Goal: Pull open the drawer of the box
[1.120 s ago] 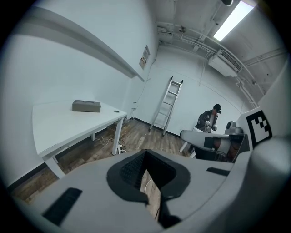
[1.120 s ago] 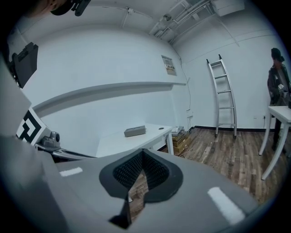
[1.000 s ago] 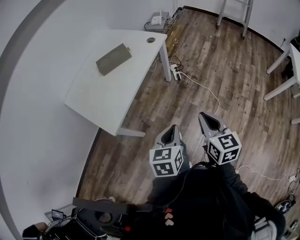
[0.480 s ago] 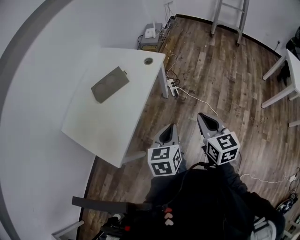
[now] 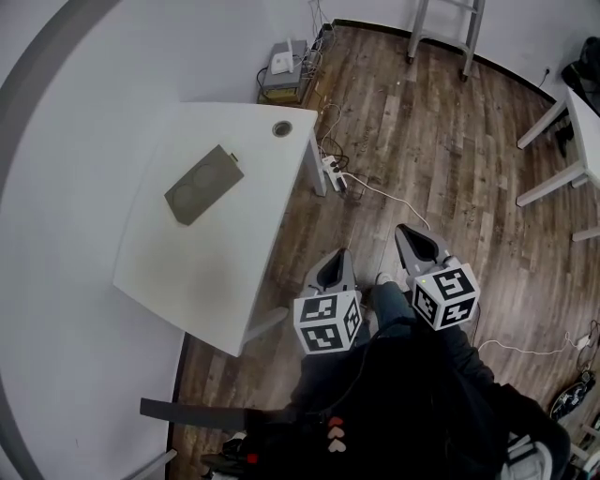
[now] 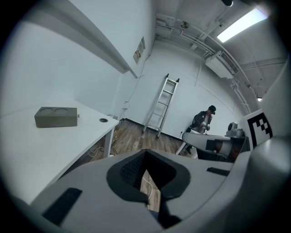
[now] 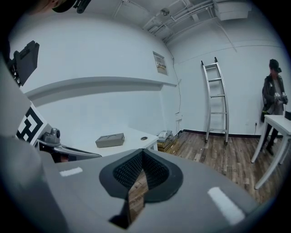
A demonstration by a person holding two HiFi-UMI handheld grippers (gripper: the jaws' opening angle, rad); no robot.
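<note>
The left gripper (image 5: 337,261) and the right gripper (image 5: 413,236) are held side by side in front of the person's dark sleeves, low in the head view. Both are over the wood-plank floor (image 5: 441,141) and point towards twelve o'clock. In each gripper's own view the jaw tips meet, with only a sliver of floor showing below them, and nothing is held between them.

The box (image 5: 203,184) lies at about ten o'clock from the grippers and well apart from them. It is a flat grey block with two round recesses in its top, and a small tab sticks out of the end nearest the cable hole (image 5: 281,128). It rests flat on the white table (image 5: 159,262) (otherwise a bare top), which stands against the white wall (image 5: 66,309).

Beyond the table's far corner, at eleven o'clock, a white device (image 5: 281,63) sits by the skirting among cables. A power strip (image 5: 333,172) lies on the floor near the table leg. A metal ladder (image 5: 441,28) leans at twelve to one o'clock. A second white table (image 5: 586,117) stands at two o'clock, and the gripper views show a person (image 7: 274,91) standing at it. A ledge (image 7: 100,84) runs along the wall.
</note>
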